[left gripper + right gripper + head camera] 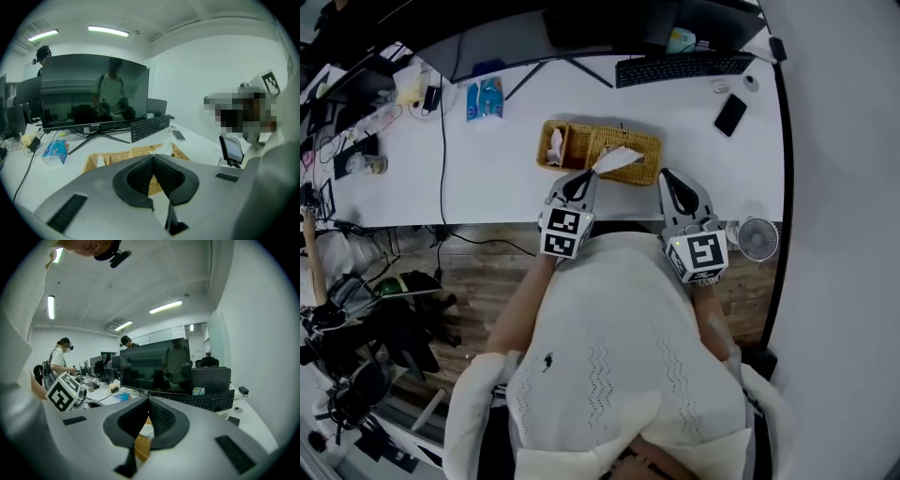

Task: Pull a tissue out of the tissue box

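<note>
The tissue box is a long wicker holder (pixel 574 142) on the white desk (pixel 502 178), near its front edge. A white tissue (pixel 619 158) sticks out of its right half and slants down toward my left gripper (pixel 587 175). That gripper's jaws are closed together at the tissue's lower corner. In the left gripper view the left gripper (pixel 152 158) has its tips touching, with the wicker holder (pixel 115 157) just beyond them. My right gripper (pixel 667 176) sits at the holder's right end, shut and holding nothing. Through the right gripper (pixel 148 401) I glimpse wicker (pixel 142 447).
A black keyboard (pixel 684 67) and a monitor (pixel 93 91) stand at the back of the desk. A phone (pixel 730 114) lies at the right, a small fan (pixel 757 238) at the front right corner, and a blue tissue pack (pixel 485 98) with cables to the left.
</note>
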{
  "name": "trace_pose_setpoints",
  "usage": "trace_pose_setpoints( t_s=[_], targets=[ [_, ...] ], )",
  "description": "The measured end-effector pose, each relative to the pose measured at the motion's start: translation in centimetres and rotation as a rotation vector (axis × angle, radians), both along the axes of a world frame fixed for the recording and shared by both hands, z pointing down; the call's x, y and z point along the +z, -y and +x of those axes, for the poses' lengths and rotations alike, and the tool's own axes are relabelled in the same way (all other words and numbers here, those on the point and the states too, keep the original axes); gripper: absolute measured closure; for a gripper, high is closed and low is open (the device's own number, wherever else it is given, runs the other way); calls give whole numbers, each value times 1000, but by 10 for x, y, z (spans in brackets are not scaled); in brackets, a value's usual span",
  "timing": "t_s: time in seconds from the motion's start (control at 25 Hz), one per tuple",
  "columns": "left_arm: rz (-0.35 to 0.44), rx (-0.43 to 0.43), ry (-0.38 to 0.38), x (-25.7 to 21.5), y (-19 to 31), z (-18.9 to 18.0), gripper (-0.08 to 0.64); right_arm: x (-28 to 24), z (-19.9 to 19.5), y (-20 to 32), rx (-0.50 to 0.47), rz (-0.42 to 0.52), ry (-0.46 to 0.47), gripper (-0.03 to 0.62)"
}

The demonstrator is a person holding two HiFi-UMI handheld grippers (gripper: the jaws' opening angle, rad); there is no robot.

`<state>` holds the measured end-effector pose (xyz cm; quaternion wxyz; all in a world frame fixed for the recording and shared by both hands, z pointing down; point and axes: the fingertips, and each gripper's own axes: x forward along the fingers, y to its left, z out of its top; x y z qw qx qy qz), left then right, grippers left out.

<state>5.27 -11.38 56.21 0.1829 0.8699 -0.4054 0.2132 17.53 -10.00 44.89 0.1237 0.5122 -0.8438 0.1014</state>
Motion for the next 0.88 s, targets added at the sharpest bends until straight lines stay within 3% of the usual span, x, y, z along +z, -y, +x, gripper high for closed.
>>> trace_pose_setpoints(
  t_s=[0.48, 0.88],
  targets=[
    [10, -28, -56, -11, 5, -9, 548, -1, -14, 5, -58, 27, -91, 591],
    [30, -57, -73, -21, 9, -23, 548, -8, -20, 9, -51, 35, -48, 591]
  ],
)
